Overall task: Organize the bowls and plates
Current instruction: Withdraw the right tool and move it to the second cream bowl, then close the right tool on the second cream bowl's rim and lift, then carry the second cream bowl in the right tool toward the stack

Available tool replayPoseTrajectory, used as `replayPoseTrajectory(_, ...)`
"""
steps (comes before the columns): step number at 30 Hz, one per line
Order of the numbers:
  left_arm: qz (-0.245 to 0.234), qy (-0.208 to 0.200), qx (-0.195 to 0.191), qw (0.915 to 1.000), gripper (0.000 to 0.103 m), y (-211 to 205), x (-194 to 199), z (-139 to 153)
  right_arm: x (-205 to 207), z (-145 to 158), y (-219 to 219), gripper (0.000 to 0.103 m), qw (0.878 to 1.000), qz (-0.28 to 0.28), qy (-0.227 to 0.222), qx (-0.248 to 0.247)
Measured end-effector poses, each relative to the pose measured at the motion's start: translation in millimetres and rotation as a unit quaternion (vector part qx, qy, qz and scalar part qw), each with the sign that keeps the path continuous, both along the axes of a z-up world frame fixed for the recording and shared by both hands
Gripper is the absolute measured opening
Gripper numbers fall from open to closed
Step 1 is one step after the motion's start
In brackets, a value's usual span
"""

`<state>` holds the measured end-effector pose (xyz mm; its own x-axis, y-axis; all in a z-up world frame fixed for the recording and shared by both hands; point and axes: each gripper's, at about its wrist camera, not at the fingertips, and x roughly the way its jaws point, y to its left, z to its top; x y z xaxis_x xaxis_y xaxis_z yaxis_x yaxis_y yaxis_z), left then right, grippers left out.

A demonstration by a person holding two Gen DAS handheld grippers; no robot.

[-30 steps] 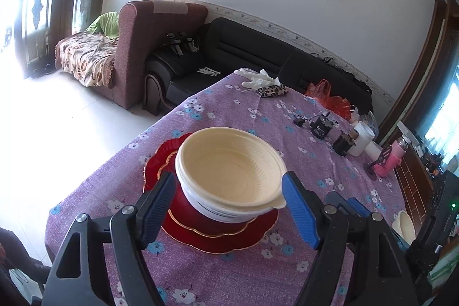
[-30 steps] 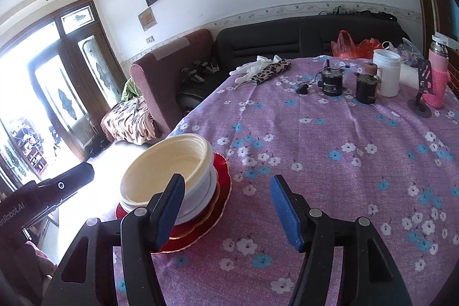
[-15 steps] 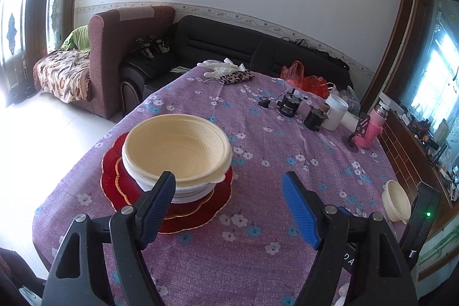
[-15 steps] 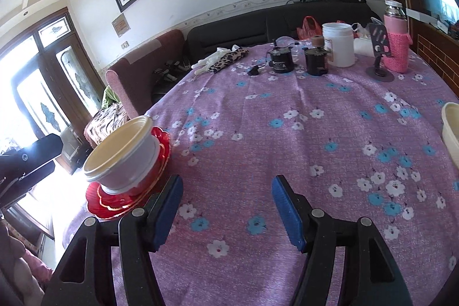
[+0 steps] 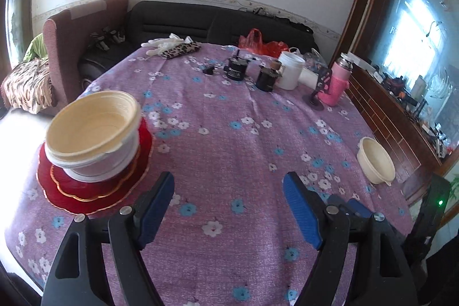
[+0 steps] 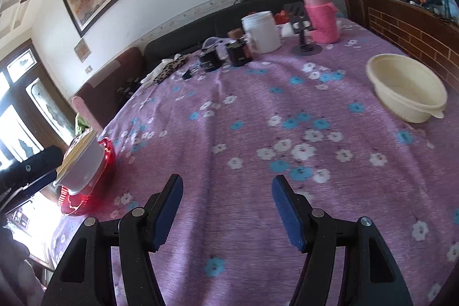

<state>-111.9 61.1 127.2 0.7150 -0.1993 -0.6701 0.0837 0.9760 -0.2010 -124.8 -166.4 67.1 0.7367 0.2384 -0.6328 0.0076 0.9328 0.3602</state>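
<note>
Cream bowl stack (image 5: 91,131) (rims ridged, slightly askew) on scalloped red gold-edged plates (image 5: 94,191) at the table's left edge, lone cream bowl (image 6: 407,88) far right, floral purple tablecloth (image 5: 229,134), left gripper (image 5: 228,191) and right gripper (image 6: 226,191) both gaping, empty.

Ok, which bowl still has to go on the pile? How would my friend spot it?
Start at the purple flowered tablecloth, then look along its edge beside the brick-patterned wall. A cream bowl sits there alone, straight on the cloth. The other cream bowls are stacked on red plates.
</note>
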Motion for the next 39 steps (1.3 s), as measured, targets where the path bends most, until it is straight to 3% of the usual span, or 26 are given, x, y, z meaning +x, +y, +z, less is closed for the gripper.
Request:
replayPoseTrajectory(4,-0.032,0.002,0.017,0.9993,0.078,-26,-1,-7,-14,12,-83,0.069,0.996,-0.094,-0.008,-0.01)
replayPoseTrajectory(9,-0.037,0.011,0.033,0.9987,0.078,-41,2,-14,1,17,-193,0.07,0.975,-0.22,0.015,-0.015)
replayPoseTrajectory(16,-0.031,0.01,0.07,0.997,0.078,-55,4,-17,47,-15,-272,0.069,0.958,-0.27,0.069,0.069)
replayPoseTrajectory(23,-0.014,0.005,0.106,0.9942,0.078,-58,10,-21,84,-34,-258,0.069,0.964,-0.237,0.102,0.059)
replayPoseTrajectory(26,-0.012,0.008,0.111,0.9937,0.078,-56,13,-24,90,-39,-245,0.057,0.967,-0.227,0.109,0.048)
replayPoseTrajectory(28,-0.009,0.009,0.11,0.9938,0.078,-54,15,-24,93,-43,-239,0.037,0.968,-0.218,0.116,0.047)
replayPoseTrajectory(31,-0.004,0.008,0.112,0.9936,0.078,-50,18,-24,96,-45,-228,0.026,0.972,-0.2,0.12,0.041)
replayPoseTrajectory(39,0.002,0.015,0.112,0.9936,0.078,-48,32,-30,104,-39,-189,0.024,0.983,-0.114,0.124,0.066)
